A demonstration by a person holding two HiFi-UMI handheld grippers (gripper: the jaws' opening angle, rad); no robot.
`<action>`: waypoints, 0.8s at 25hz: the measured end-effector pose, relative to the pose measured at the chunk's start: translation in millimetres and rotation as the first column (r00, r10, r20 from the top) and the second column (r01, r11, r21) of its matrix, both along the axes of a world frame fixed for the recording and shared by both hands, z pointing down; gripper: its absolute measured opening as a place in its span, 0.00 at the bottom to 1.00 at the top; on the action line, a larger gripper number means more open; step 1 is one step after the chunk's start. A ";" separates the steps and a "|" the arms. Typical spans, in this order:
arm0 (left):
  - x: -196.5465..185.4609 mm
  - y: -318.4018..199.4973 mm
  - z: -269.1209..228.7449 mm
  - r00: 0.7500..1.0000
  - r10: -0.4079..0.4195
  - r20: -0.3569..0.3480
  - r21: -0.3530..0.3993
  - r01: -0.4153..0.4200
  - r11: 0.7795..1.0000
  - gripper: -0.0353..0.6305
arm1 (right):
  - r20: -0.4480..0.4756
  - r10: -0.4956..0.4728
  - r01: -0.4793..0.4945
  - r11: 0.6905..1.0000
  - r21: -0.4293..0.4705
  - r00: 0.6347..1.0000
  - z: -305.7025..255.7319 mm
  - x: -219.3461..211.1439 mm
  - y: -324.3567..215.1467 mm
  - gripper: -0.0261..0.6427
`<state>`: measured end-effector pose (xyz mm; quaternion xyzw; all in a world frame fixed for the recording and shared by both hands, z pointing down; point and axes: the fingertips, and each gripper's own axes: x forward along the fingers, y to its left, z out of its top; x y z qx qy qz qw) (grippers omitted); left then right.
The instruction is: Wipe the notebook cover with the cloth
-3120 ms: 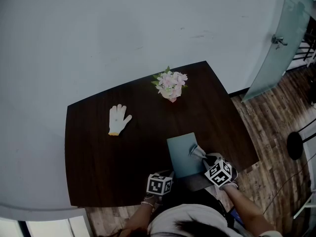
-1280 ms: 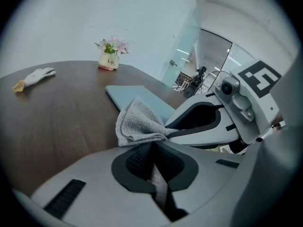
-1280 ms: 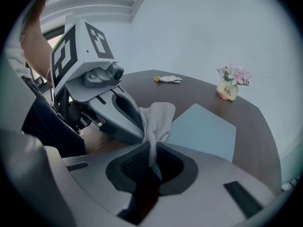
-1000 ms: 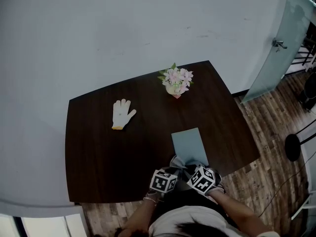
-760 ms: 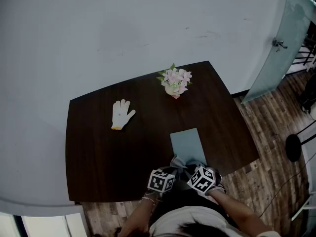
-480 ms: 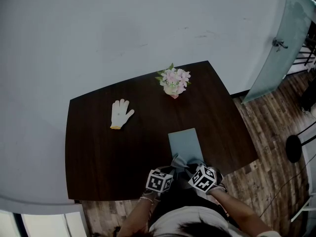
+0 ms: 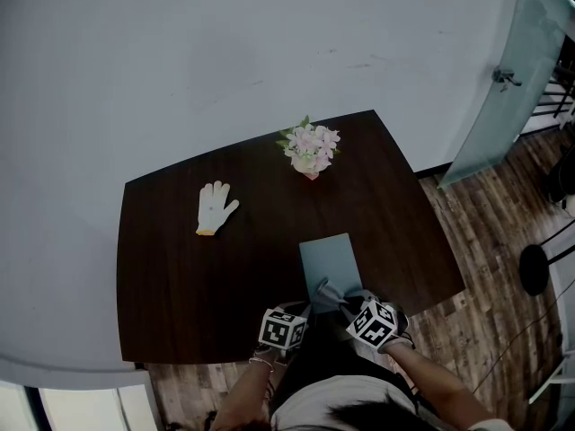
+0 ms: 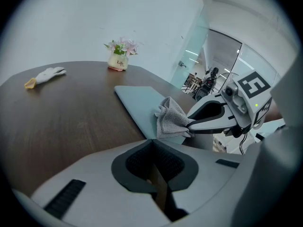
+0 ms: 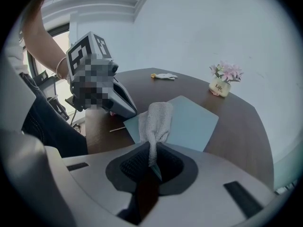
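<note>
A pale blue-grey notebook (image 7: 327, 257) lies flat near the dark table's front edge. My right gripper (image 7: 345, 303) is shut on a grey cloth (image 7: 324, 289), which drapes onto the notebook's near end. The right gripper view shows the cloth (image 9: 156, 118) hanging from the jaws over the notebook (image 9: 195, 120). My left gripper (image 7: 304, 311) is shut at the notebook's near left corner. Whether it pinches that corner is hidden. From the left gripper view, the cloth (image 8: 170, 121) bunches at the right gripper (image 8: 191, 124) on the notebook (image 8: 138, 100).
A white work glove (image 7: 214, 207) lies at the table's far left. A small pot of pink flowers (image 7: 308, 150) stands at the far edge. The dark wooden table (image 7: 180, 277) ends just in front of me. A glass door (image 7: 503, 79) and a black stool (image 7: 536, 264) are to the right.
My right gripper has carried the cloth from the notebook's right edge to its near end. Over the last second both grippers have barely shifted.
</note>
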<state>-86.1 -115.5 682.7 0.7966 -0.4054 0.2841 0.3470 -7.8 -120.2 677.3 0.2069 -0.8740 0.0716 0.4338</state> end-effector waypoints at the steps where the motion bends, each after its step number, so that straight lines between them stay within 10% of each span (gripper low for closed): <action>1: 0.4 0.3 0.1 1.000 -0.001 0.002 0.001 0.001 1.000 0.08 | 0.000 0.003 -0.003 1.000 -0.001 1.000 0.0 2.8 -0.2 0.11; 20: 1.3 -3.4 2.5 0.998 -0.060 0.033 0.012 0.060 0.998 0.08 | 0.003 0.032 -0.032 0.999 0.016 0.999 -0.1 45.5 -7.0 0.11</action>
